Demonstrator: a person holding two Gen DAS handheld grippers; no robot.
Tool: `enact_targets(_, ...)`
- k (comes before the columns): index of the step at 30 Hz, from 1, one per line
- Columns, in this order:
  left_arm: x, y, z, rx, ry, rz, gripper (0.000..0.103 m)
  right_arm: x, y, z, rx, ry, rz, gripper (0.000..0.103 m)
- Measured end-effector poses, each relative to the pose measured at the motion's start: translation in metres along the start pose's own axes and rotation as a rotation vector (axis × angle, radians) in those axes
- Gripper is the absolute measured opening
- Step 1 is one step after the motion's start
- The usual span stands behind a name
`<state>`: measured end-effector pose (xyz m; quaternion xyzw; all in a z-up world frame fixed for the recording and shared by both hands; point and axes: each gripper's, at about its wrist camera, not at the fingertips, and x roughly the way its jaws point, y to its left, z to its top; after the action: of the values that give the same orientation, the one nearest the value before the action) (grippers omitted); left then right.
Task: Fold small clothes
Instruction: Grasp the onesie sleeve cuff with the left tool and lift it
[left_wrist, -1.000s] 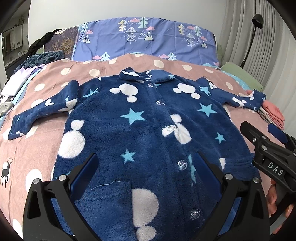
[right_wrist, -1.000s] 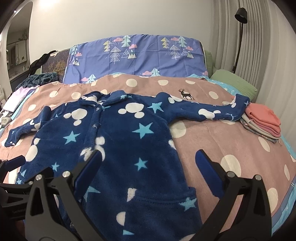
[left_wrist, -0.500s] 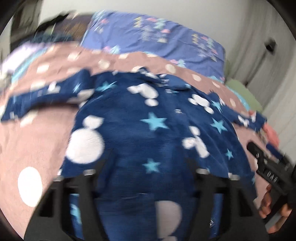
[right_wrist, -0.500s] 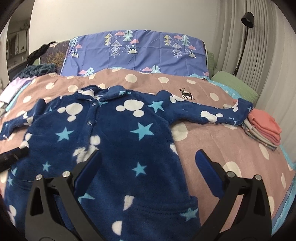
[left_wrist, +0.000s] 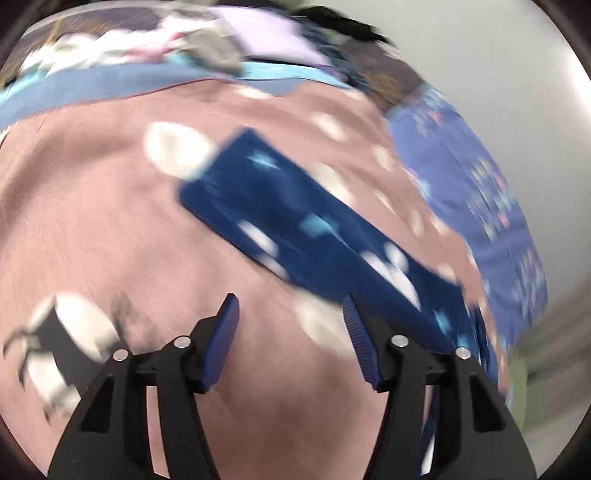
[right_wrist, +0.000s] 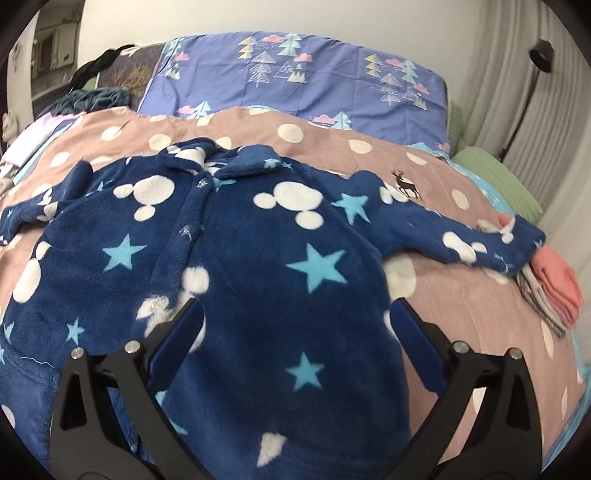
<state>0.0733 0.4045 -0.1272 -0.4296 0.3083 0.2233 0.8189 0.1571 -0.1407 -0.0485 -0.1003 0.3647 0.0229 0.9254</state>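
A navy fleece jacket (right_wrist: 258, 258) with white spots and pale blue stars lies flat, front up and buttoned, on the bed, sleeves spread out. My right gripper (right_wrist: 295, 325) is open and empty above its lower middle. The left wrist view is blurred by motion; it shows the jacket's left sleeve (left_wrist: 295, 225) stretched across the pink spotted blanket (left_wrist: 92, 221). My left gripper (left_wrist: 290, 314) is open and empty, just short of the sleeve.
A stack of folded pink and grey clothes (right_wrist: 554, 291) sits at the right edge by the right cuff. A purple tree-print pillow (right_wrist: 295, 77) lies at the head, a green cushion (right_wrist: 495, 177) to the right. Loose clothes (left_wrist: 221, 37) pile beyond the left side.
My left gripper has swung left from the jacket's hem to face the left sleeve, fast enough to blur. My right gripper has moved forward over the jacket body.
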Motion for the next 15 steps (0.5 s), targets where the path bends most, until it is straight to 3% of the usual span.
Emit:
enact_targets(3, 0.026, 0.023, 0.026, -0.116, 0.011, 0.009, 0.060, 0.007, 0.005, 0.009, -0.020, 0.003, 0.001, 0.101)
enact_targets(6, 0.038, 0.032, 0.043, -0.162, -0.028, 0.007, 0.060, 0.013, 0.010, 0.018, -0.038, 0.008, 0.004, 0.101)
enact_targets(7, 0.039, 0.032, 0.046, -0.162, -0.043, 0.009, 0.056, 0.016, 0.012, 0.021, -0.047, 0.012, 0.009, 0.101)
enact_targets(9, 0.044, 0.025, 0.054, -0.137, -0.051, -0.003, 0.010, 0.019, 0.013, 0.026, -0.056, 0.016, 0.020, 0.101)
enact_targets(12, 0.036, -0.003, 0.059, -0.103, -0.069, -0.071, 0.006, 0.026, 0.009, 0.034, -0.051, 0.007, 0.039, 0.101)
enact_targets(15, 0.011, -0.082, 0.048, 0.109, -0.102, -0.186, 0.006, 0.033, 0.001, 0.038, -0.026, 0.013, 0.045, 0.101)
